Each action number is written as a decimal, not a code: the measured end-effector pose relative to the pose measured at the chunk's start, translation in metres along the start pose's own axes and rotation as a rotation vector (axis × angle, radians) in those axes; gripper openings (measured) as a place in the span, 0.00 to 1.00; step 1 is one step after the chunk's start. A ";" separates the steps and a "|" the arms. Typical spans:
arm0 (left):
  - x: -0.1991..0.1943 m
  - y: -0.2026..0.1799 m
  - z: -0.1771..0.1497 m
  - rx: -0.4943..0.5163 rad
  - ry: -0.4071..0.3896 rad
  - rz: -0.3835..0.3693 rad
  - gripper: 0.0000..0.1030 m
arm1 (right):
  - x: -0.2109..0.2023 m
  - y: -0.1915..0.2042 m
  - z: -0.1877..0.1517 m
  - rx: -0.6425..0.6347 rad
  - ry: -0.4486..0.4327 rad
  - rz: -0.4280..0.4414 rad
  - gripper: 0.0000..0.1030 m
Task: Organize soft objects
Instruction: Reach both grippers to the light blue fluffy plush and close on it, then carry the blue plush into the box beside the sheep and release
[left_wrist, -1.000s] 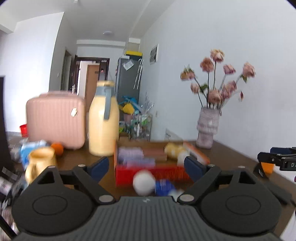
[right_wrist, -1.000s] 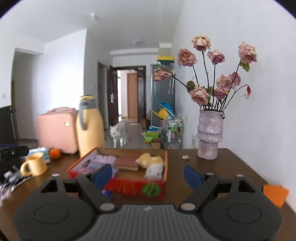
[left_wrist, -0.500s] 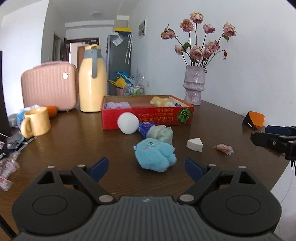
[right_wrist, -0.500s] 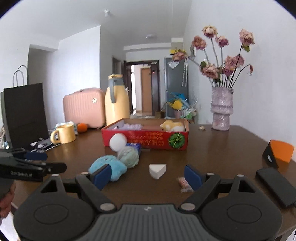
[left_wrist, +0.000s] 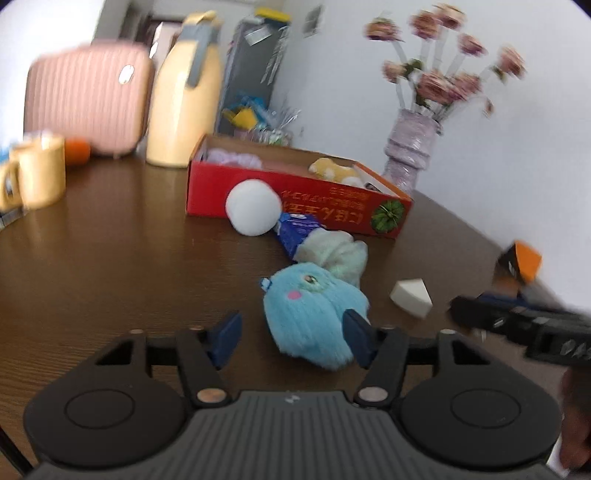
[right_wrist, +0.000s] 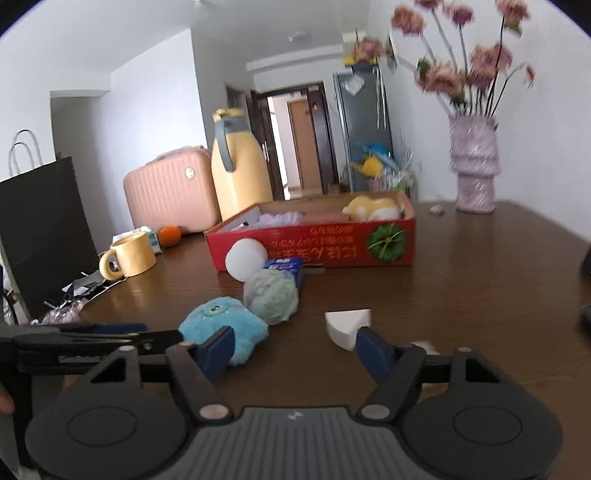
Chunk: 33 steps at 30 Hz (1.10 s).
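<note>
Partly done: red box (right_wrist: 314, 245) at the far side holds a yellow plush (right_wrist: 371, 207) and probably cloth, while white ball (right_wrist: 245, 258), green puff (right_wrist: 271, 293), white wedge (right_wrist: 347, 326) and blue plush (left_wrist: 314, 314) lie loose nearer; left gripper (left_wrist: 291, 334) closing around the blue plush, not yet pinching, right gripper (right_wrist: 295, 349) closing on nothing.

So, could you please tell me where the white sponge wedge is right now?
The white sponge wedge lies on the brown table, loose in front of the red box, right of the blue plush toy in both wrist views.
</note>
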<state>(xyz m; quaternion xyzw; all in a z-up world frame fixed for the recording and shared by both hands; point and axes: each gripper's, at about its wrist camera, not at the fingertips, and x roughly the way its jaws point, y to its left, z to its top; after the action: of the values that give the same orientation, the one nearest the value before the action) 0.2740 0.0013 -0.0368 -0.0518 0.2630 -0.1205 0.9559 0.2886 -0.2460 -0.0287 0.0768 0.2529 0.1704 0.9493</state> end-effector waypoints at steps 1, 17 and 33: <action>0.008 0.004 0.003 -0.031 0.015 -0.006 0.58 | 0.012 0.000 0.004 0.018 0.014 0.007 0.62; 0.041 0.039 0.007 -0.356 0.119 -0.167 0.27 | 0.083 0.002 -0.004 0.295 0.183 0.201 0.21; -0.014 -0.015 -0.033 -0.313 0.210 -0.285 0.32 | -0.018 -0.015 -0.046 0.292 0.187 0.133 0.39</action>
<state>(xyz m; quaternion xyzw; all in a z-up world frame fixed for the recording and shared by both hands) 0.2428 -0.0104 -0.0559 -0.2230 0.3666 -0.2165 0.8769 0.2553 -0.2635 -0.0634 0.2142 0.3563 0.2009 0.8870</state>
